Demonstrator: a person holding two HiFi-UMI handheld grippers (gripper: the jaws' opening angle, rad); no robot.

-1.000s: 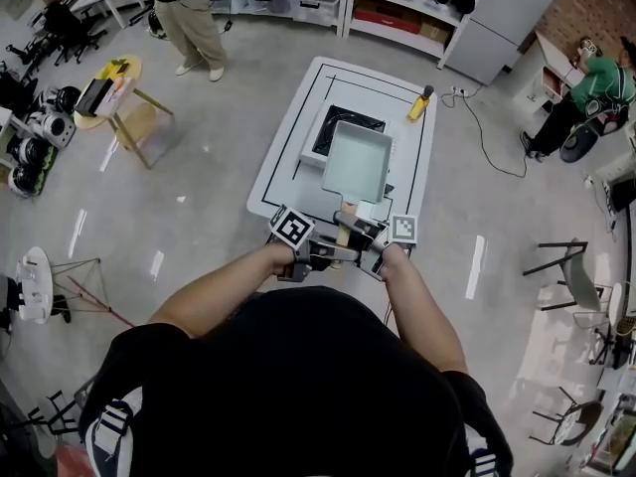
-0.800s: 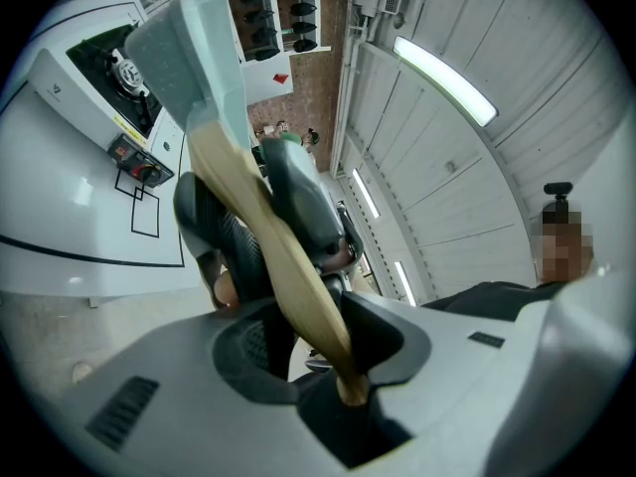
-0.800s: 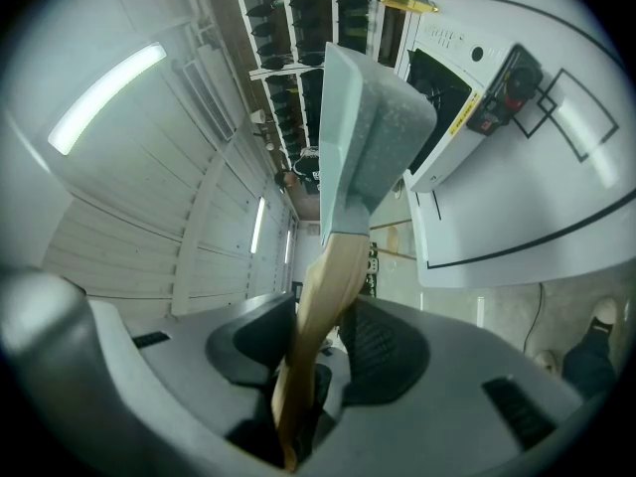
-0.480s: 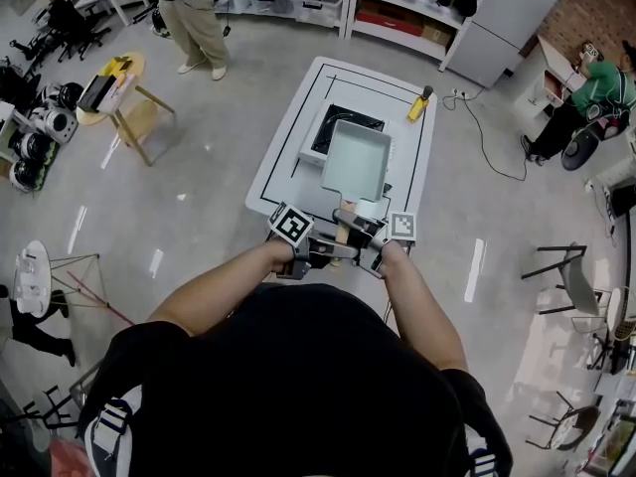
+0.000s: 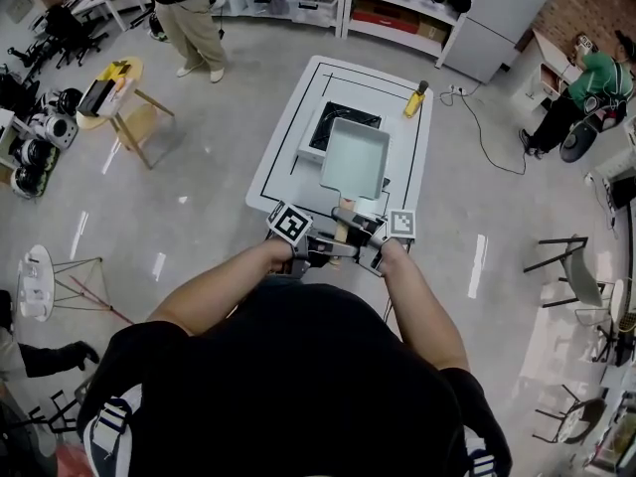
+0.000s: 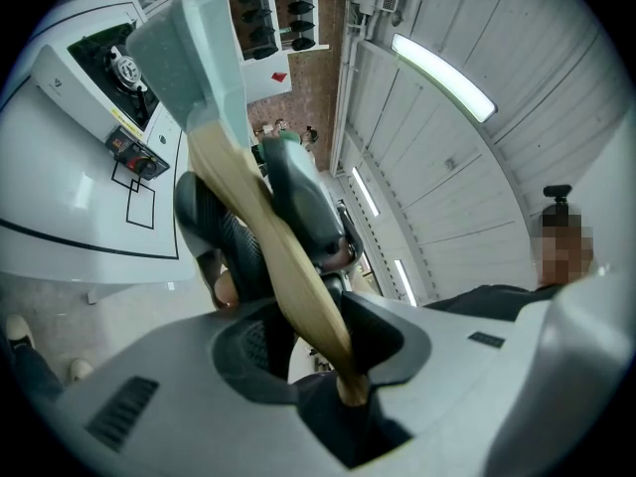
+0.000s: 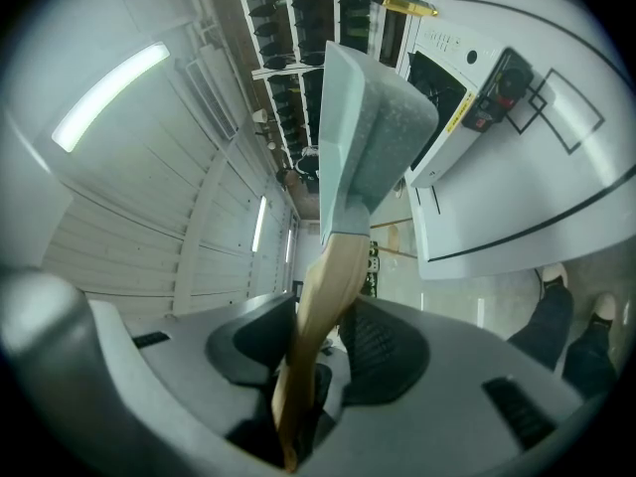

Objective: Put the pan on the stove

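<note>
A pale green rectangular pan (image 5: pixel 355 157) with a wooden handle (image 5: pixel 343 230) hangs over the white table (image 5: pixel 281 157). Its far end overlaps the black-topped stove (image 5: pixel 336 124). My left gripper (image 5: pixel 331 250) and right gripper (image 5: pixel 356 237) are both shut on the handle, side by side at the table's near end. In the left gripper view the handle (image 6: pixel 266 251) runs between the jaws of the left gripper (image 6: pixel 318 338) up to the pan (image 6: pixel 194 58), with the stove (image 6: pixel 117 66) beyond. In the right gripper view, the right gripper (image 7: pixel 316 358) clamps the handle (image 7: pixel 326 296) below the pan (image 7: pixel 370 142).
A yellow bottle (image 5: pixel 414 99) lies at the table's far right corner. A person (image 5: pixel 189 18) stands beyond the table on the left, near a small round wooden table (image 5: pixel 109 92). Shelves and a white cabinet (image 5: pixel 497 13) line the back. A cable (image 5: pixel 487 127) runs across the floor to the right.
The pan and both grippers stay almost where they were. A person's legs have come into view at the lower left edge.
</note>
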